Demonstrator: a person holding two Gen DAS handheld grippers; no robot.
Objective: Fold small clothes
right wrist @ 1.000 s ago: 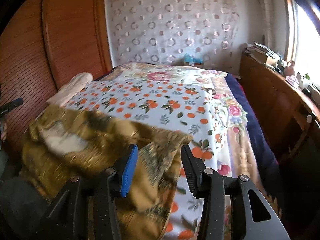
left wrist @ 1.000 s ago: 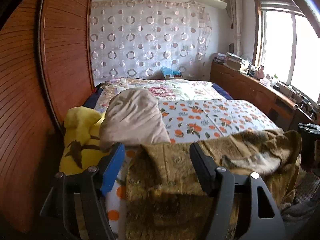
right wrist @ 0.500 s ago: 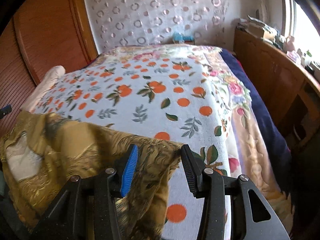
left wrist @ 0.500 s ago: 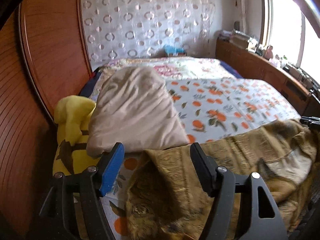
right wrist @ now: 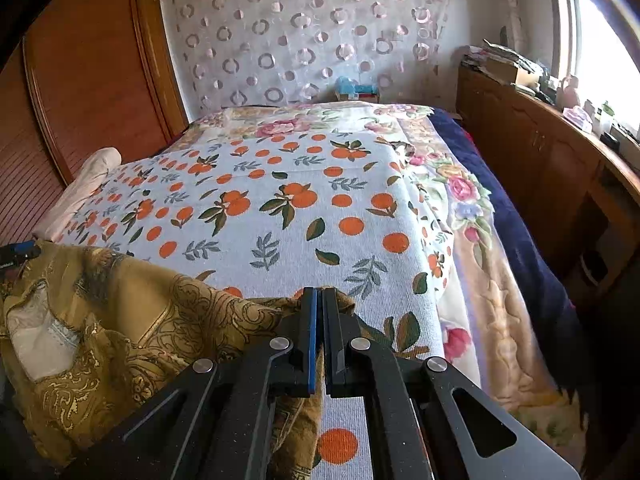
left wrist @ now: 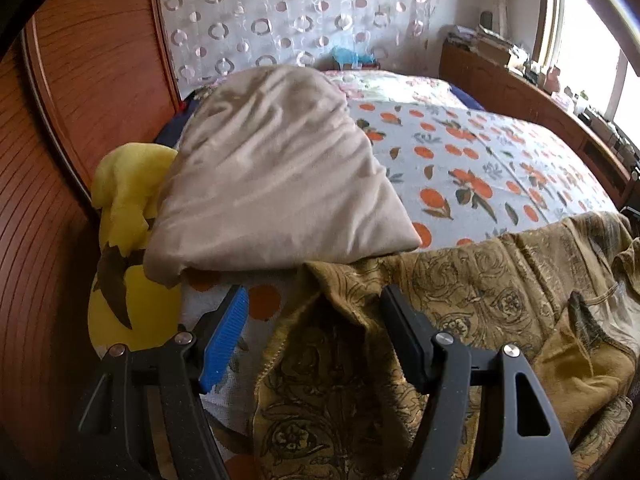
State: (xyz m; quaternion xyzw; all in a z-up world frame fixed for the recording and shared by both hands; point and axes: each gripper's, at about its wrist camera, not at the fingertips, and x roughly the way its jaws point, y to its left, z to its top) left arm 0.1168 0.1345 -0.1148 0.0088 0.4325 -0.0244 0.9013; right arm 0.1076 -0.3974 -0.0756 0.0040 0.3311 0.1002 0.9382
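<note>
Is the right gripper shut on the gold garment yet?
Shut. The right gripper has its jaws pressed together on the gold garment's corner; the left gripper stands open around the other end.

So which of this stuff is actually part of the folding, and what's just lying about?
Part of the job:
- olive patterned garment
- right claw, shut on its corner
- left claw, open over its other end
- orange-print bedspread it lies on

Just lying about:
- beige pillow
- yellow plush toy
- clutter on the wooden cabinet

The garment [right wrist: 120, 328] runs past the frame's bottom; the windowsill clutter [left wrist: 560, 88] is indistinct.
</note>
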